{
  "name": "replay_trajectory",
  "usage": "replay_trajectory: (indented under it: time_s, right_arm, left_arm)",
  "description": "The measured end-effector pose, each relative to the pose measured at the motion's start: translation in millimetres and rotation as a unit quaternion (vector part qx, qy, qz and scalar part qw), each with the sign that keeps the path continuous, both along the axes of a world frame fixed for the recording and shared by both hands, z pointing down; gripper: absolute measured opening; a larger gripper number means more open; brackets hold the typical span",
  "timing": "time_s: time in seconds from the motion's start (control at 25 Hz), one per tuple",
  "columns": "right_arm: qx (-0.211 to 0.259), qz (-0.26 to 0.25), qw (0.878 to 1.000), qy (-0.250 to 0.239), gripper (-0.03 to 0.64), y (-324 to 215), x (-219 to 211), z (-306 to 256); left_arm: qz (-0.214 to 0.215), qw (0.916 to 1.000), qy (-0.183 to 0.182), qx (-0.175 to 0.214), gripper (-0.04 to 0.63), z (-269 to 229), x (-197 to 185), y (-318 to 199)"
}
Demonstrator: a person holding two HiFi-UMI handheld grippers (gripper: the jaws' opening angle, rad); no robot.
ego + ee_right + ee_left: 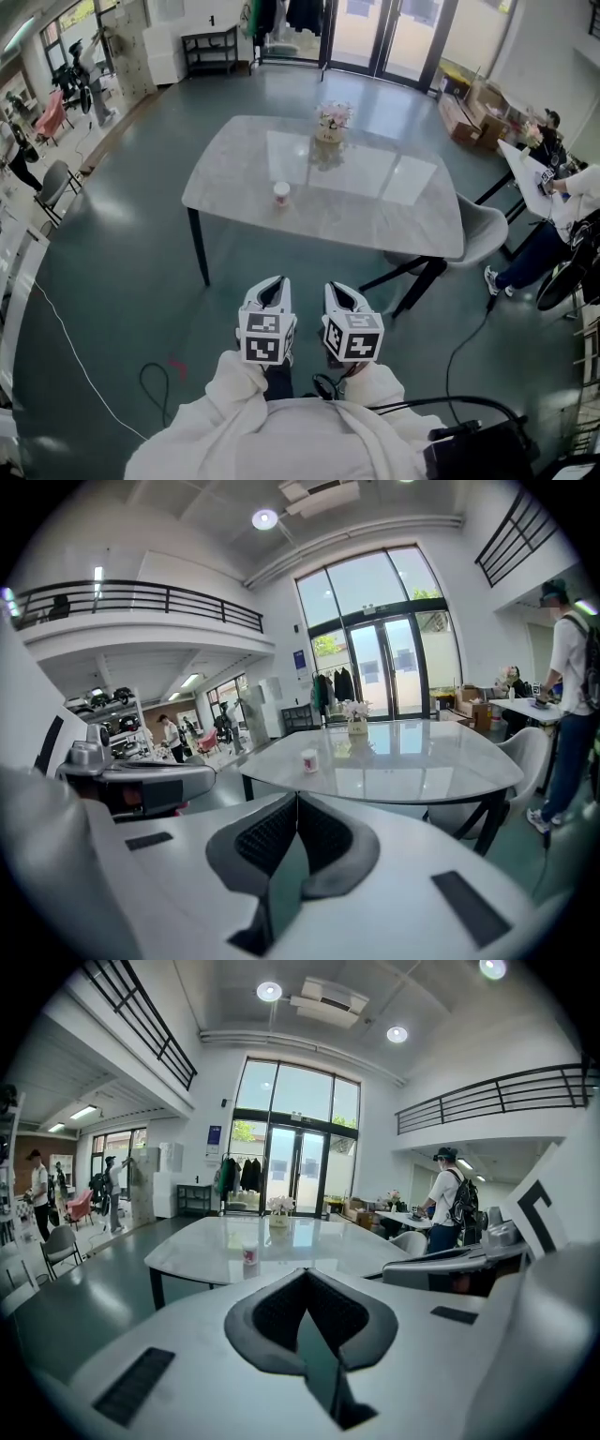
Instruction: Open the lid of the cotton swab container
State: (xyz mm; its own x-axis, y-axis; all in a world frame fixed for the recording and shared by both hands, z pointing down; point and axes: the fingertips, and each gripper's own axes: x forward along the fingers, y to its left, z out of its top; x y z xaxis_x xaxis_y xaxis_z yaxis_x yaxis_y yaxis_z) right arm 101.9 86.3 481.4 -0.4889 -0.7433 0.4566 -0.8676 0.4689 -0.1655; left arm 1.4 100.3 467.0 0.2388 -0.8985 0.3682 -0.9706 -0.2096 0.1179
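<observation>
While both tongs sit low in the frame, side by side, I read the left gripper [273, 287] and right gripper [343, 292] as pressed together, empty. Well above them, the cotton swab container [281, 194] stands upright near the table [394, 223] edge closest to me — almost straight up-frame of the left gripper, so that hand seems nearer.

Pose check: left gripper [272, 291] and right gripper [342, 295] sit side by side in front of the chest, close but apart. Both point forward and tilt slightly down. Left jaws are fully together, pads [277, 1312] meeting at the tips with nothing between them. Right jaws are the same in the right gripper view. Each gripper's marker cube [266, 337] faces up at the head camera. White sleeves [230, 375] run up to the gripper backs; the cubes hide the hands.
</observation>
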Motion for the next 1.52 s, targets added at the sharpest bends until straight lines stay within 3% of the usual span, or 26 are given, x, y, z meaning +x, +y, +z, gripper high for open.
replay_trajectory:
  time_s: [1.08,1.52]
  right_arm:
    - [-0.005,0.015,1.000,0.023,0.061,-181,-51,-10]
    - [-0.012,0.032,0.999,0.019,0.061,-245,-73,-6]
  left_arm:
    - [0.026,0.9994,0.023,0.002,0.006,-9,-45,-191]
    - [0.049,0.9987,0.016,-0.004,0.006,-7,-64,-260]
